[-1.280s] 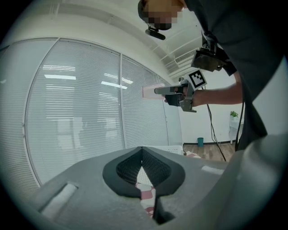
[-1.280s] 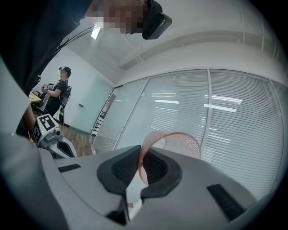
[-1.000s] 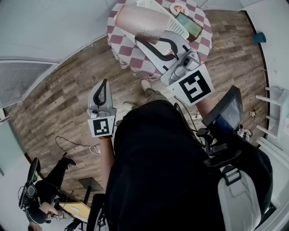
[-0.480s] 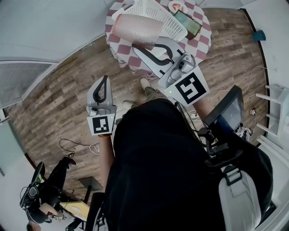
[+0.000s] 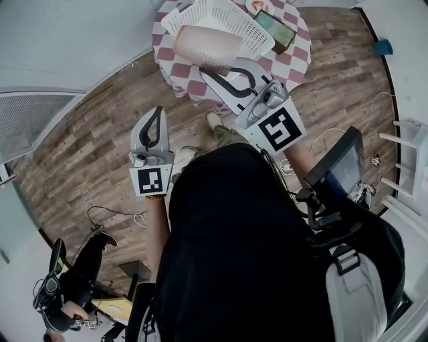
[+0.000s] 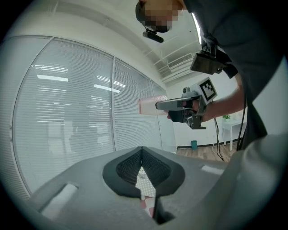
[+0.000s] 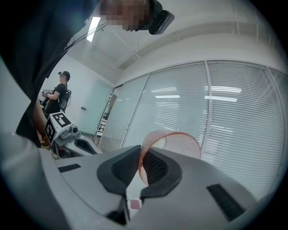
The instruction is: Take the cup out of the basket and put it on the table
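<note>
A translucent pink cup [image 5: 207, 45] lies on its side in the air before the white basket [image 5: 224, 15], over the near edge of the checkered table [image 5: 299, 55]. My right gripper [image 5: 212, 67] is shut on the cup's rim. In the right gripper view the thin wall of the cup [image 7: 173, 141] sits pinched between the dark pads of the right gripper [image 7: 140, 155]. My left gripper [image 5: 153, 125] hangs over the wooden floor to the left, shut and empty. Its tips meet in the left gripper view [image 6: 141, 150], where the cup [image 6: 150, 106] shows in the right gripper [image 6: 180, 105].
A green box [image 5: 277, 27] and a small plate [image 5: 257, 7] sit on the table beside the basket. A teal bin [image 5: 382, 47] and a white shelf [image 5: 408, 147] stand at the right. Another person [image 7: 58, 94] stands behind, by cables on the floor [image 5: 110, 215].
My right gripper has sunk a little with the cup and drawn back from the basket, so more of the basket shows. The left gripper has drifted slightly forward.
</note>
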### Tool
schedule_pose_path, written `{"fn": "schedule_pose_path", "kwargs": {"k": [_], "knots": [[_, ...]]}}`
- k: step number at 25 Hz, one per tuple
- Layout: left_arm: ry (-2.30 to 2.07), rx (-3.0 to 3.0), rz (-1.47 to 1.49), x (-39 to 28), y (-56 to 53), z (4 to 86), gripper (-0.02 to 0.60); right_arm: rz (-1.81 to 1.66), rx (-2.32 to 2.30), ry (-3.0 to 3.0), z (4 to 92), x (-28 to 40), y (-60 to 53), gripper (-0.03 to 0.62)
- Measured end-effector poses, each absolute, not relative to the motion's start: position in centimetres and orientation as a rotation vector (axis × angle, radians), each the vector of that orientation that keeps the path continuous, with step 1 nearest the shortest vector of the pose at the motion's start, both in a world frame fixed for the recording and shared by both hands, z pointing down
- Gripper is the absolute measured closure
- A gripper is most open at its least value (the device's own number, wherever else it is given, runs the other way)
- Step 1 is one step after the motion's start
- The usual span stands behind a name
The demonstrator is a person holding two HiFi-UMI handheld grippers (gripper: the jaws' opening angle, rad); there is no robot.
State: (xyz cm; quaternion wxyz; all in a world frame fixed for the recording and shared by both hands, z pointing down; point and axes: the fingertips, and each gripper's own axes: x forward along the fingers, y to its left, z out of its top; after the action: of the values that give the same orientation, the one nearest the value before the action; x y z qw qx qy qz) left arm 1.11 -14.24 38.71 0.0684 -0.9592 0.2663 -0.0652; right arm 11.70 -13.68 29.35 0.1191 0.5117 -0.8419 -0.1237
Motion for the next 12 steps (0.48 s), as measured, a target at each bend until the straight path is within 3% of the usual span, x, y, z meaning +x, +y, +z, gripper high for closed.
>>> {"fn": "schedule_pose_path", "kwargs": {"k": [12], "knots": [[0.73,-2.902,-0.178,3.0,-14.4,38.5,0.575,-0.31,1.512,-2.435,32.6,11.9,-12.9,0.571]]}}
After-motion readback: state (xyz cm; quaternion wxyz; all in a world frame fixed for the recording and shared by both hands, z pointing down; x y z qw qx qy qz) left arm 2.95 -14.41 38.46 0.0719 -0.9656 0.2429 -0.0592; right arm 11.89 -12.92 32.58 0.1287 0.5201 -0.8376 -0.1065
